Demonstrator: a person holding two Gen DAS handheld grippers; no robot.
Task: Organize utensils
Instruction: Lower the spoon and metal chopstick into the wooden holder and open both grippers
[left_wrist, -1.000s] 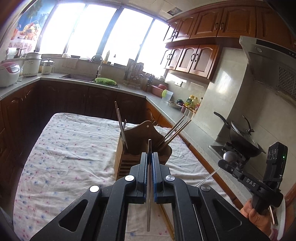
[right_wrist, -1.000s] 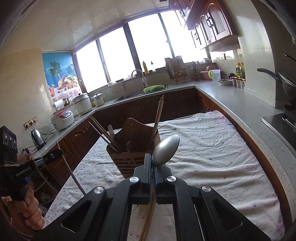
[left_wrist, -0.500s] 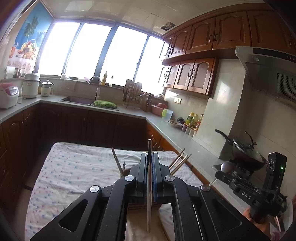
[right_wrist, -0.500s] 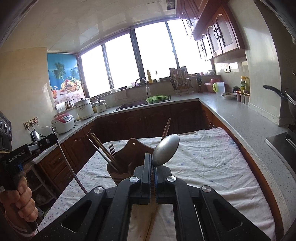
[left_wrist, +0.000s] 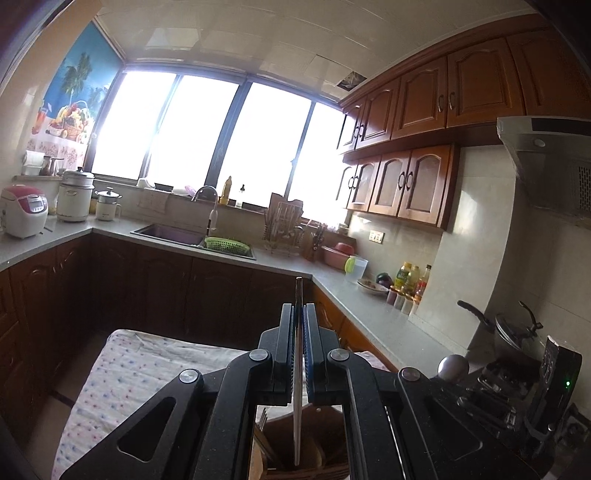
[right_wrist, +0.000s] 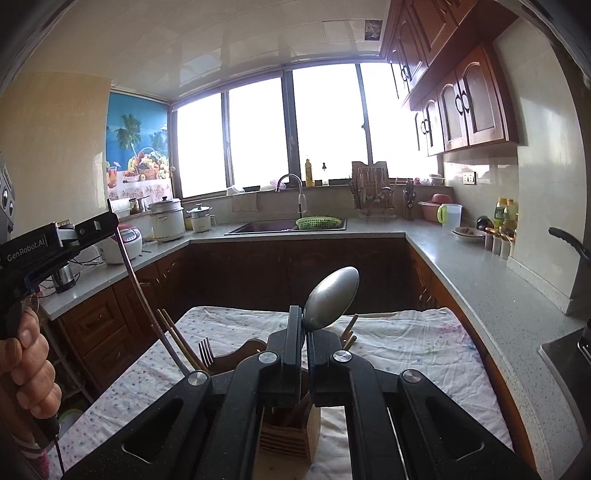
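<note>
My left gripper (left_wrist: 298, 308) is shut on a thin metal utensil (left_wrist: 296, 387) seen edge-on; its lower end hangs over the wooden utensil holder (left_wrist: 291, 446), which shows just under the jaws. My right gripper (right_wrist: 303, 310) is shut on a metal spoon (right_wrist: 332, 299), bowl up, above the same holder (right_wrist: 284, 432). Chopsticks (right_wrist: 177, 339) and a fork (right_wrist: 206, 350) stand in the holder. In the right wrist view the left gripper (right_wrist: 107, 221) and the hand (right_wrist: 29, 369) holding it are at the left. The right gripper (left_wrist: 461, 384) appears low right in the left wrist view.
The holder stands on a table under a dotted cloth (right_wrist: 406, 350). Dark cabinets and a grey counter (right_wrist: 480, 280) wrap around behind, with a sink and green basket (right_wrist: 317, 222), rice cookers (left_wrist: 24, 210), bottles (left_wrist: 406, 280) and a lidded wok (left_wrist: 513, 332) on the stove.
Both grippers have risen and come in over the holder, which has slid from mid-frame to beneath the jaws. Both grips are unchanged.
</note>
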